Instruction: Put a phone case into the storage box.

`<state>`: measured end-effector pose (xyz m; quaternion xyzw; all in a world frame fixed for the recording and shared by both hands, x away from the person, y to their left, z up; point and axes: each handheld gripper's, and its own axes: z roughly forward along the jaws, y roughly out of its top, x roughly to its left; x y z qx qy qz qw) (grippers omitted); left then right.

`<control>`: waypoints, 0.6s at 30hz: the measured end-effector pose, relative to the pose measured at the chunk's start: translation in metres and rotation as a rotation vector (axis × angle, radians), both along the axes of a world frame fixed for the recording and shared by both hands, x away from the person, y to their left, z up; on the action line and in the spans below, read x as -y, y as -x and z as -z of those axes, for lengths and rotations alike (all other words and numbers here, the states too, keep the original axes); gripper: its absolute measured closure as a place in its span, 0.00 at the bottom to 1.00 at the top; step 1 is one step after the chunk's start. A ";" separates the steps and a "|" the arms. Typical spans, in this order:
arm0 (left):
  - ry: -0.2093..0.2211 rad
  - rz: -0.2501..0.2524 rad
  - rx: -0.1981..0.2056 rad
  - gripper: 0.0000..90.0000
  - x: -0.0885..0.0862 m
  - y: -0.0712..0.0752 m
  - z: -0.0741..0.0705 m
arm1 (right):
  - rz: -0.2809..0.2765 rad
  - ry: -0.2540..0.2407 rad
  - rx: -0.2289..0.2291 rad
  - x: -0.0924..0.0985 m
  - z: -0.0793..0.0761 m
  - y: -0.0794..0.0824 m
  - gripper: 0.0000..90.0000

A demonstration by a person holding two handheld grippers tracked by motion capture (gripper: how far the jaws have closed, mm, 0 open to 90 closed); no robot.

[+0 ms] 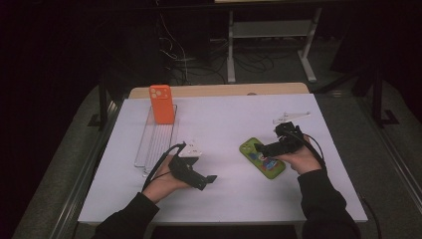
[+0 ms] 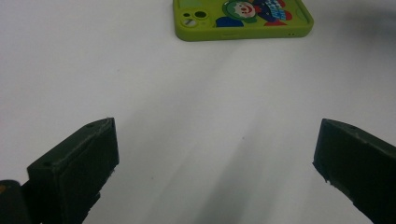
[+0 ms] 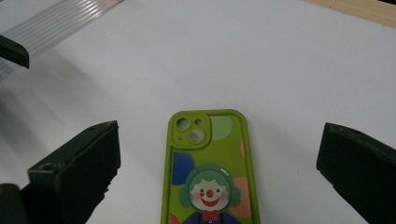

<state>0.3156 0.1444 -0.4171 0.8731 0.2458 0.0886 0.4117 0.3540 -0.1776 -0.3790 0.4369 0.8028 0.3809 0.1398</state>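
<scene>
Orange phone case (image 1: 162,103) stands upright at far end of clear ribbed tray (image 1: 152,144), left side of white counter (image 1: 224,199). Clear plastic bracket (image 1: 291,117) lies far right. Cables and desk legs beyond.

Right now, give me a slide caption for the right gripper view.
Open right tongs straddle a green clown-print phone case lying flat on the white table.
</scene>
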 end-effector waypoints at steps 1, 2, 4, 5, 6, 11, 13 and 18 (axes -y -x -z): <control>0.006 -0.005 -0.003 0.00 0.000 0.000 0.000 | 0.000 0.007 0.002 0.000 0.001 0.000 0.00; 0.005 -0.003 -0.003 0.00 0.000 0.000 0.000 | 0.009 0.008 -0.011 0.000 0.001 0.000 0.00; 0.000 0.000 0.000 0.00 0.000 0.000 0.000 | 0.009 0.016 -0.012 0.000 0.001 0.000 0.00; -0.003 0.002 0.001 0.00 0.000 0.000 0.000 | 0.004 0.019 -0.002 0.001 0.002 0.000 0.00; -0.003 0.003 0.001 0.00 0.000 0.000 0.000 | 0.009 0.025 -0.010 0.000 0.002 0.001 0.00; -0.006 0.000 -0.002 0.00 -0.001 0.000 0.000 | 0.006 0.049 -0.038 0.000 0.010 0.001 0.00; -0.004 -0.003 -0.006 0.00 0.000 0.000 0.000 | 0.008 0.056 -0.061 0.000 0.013 0.002 0.00; 0.001 -0.006 -0.013 0.00 0.000 0.001 0.000 | 0.001 0.071 -0.075 -0.002 0.018 0.002 0.00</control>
